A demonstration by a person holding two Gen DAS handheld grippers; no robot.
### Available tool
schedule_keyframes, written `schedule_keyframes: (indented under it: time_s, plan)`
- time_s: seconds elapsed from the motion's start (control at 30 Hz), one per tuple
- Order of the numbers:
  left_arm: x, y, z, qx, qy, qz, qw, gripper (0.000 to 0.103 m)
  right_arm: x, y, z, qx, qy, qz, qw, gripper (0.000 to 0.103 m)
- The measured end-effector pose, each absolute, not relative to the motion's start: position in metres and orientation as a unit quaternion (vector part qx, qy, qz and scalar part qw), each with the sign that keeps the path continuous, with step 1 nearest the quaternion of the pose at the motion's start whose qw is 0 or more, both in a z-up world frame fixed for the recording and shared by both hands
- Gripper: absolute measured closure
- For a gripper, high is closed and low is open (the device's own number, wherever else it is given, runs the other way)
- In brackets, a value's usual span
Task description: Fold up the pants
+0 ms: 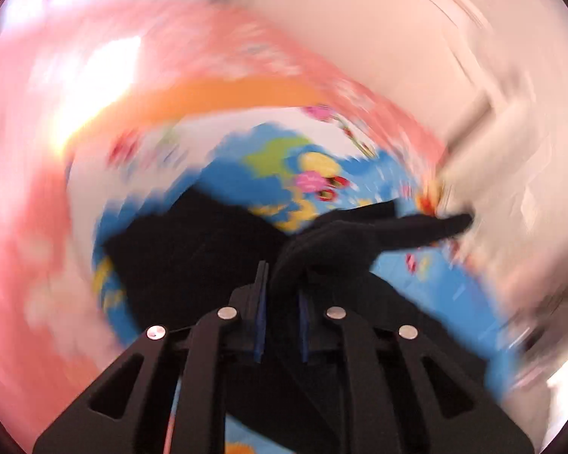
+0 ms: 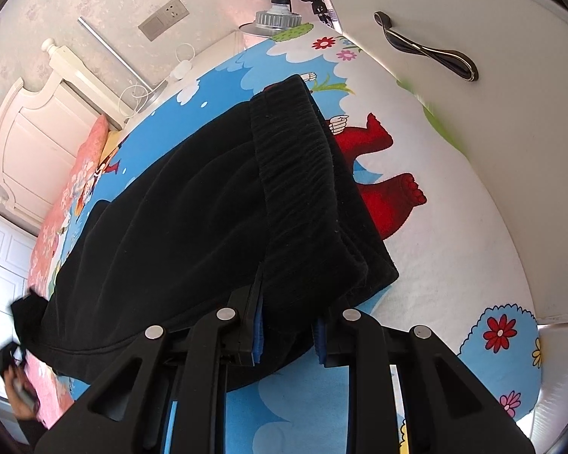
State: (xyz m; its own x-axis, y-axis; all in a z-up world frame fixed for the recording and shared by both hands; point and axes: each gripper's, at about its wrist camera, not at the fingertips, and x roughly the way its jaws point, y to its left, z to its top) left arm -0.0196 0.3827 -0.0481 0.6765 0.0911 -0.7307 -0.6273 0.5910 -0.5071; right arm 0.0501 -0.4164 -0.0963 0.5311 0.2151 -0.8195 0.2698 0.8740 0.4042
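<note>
- The black fleece pants with the ribbed elastic waistband (image 2: 216, 204) lie spread across the bright cartoon-print bedsheet (image 2: 454, 227), waistband end nearest the right gripper, legs running off toward the far pink edge of the bed.
- The right gripper (image 2: 287, 335) is clenched on the waistband corner; the dark cloth is pinched between its blue-padded fingers (image 2: 256, 336).
- The left gripper (image 1: 282, 295) is grasping a bunched fold of the same black cloth, which rises from between its fingers. That view is badly smeared, so which part of the pants it holds I can only guess: probably a leg end.
- In my judgement a lengthwise or end-to-end fold is under way, with both ends gripped.
- The next move calls for carrying the left-hand end over to meet the waistband, keeping the edges lined up and the cloth taut enough not to wrinkle, then letting go.
</note>
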Motion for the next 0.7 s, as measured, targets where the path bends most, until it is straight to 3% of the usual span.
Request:
schedule_keyframes:
  time_s: [0.1,0.17,0.2,0.33,0.5,0.57,0.63,0.7]
  plan:
    - [-0.067,0.424,-0.090,-0.458,0.329,0.237,0.791,0.085,0.052,-0.416,-0.095,0.245,0.489,-0.014,0.837,0.080]
    - [-0.080,0.433,-0.101,-0.490,0.318,0.211,0.784,0.062,0.053,-0.419,-0.096,0.251,0.492,-0.010,0.834,0.080]
    - [-0.082,0.436,-0.102,-0.498,0.310,0.193,0.786,0.058,0.053,-0.420,-0.097,0.254,0.492,-0.008,0.833,0.080]
    - [-0.072,0.449,-0.106,-0.520,0.293,0.181,0.781,0.056,0.052,-0.418,-0.096,0.250,0.493,-0.011,0.834,0.080]
    - [-0.045,0.455,-0.120,-0.544,0.314,0.171,0.759,0.059,0.054,-0.418,-0.095,0.250,0.496,-0.011,0.831,0.080]
    - [-0.035,0.453,-0.115,-0.530,0.322,0.155,0.769,0.081,0.055,-0.418,-0.094,0.247,0.496,-0.010,0.832,0.080]
    - [-0.030,0.456,-0.109,-0.520,0.328,0.163,0.772,0.089,0.055,-0.417,-0.090,0.244,0.494,-0.008,0.834,0.081]
    - [-0.041,0.450,-0.084,-0.502,0.314,0.171,0.788,0.089,0.053,-0.420,-0.079,0.249,0.483,0.002,0.840,0.082]
